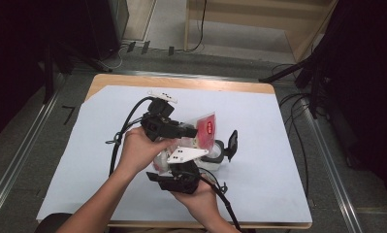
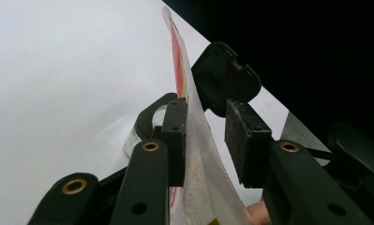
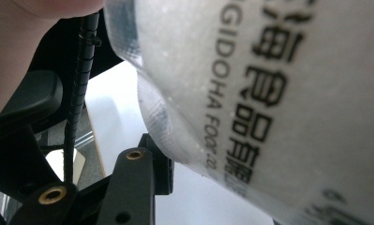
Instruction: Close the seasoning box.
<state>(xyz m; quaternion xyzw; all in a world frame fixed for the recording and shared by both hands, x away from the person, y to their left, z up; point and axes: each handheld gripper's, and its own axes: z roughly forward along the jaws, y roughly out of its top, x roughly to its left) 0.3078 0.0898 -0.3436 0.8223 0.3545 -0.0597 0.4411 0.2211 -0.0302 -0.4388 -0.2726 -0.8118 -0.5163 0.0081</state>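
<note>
the left gripper (image 1: 179, 130) sits in the person's left hand (image 1: 137, 150) over the middle of the counter (image 1: 108, 104). in the left gripper view its jaws stand a little apart with the top edge of a clear pouch (image 2: 194, 140) rising between them; the pouch leans on one pad while the other pad stands clear, so this is no firm clamp. the pouch, with its red label (image 1: 209, 127), stands roughly upright, its long axis running up from the right gripper (image 1: 181, 172) below toward the left one above, tilted to the right over a clear jar (image 1: 215, 154) with its black flip lid (image 1: 233, 144) open. the jar lies just right of both grippers, so the mouth of the pouch must come down that way; that looks like the relation the next move turns on.

in the right gripper view the pouch's lower body (image 3: 278, 93), printed with dark lettering, lies across the jaws; whether they clamp it i cannot tell.

the counter is covered by a white sheet (image 1: 259, 184), bare elsewhere. around it lie grey floor, cables and dark stands.
</note>
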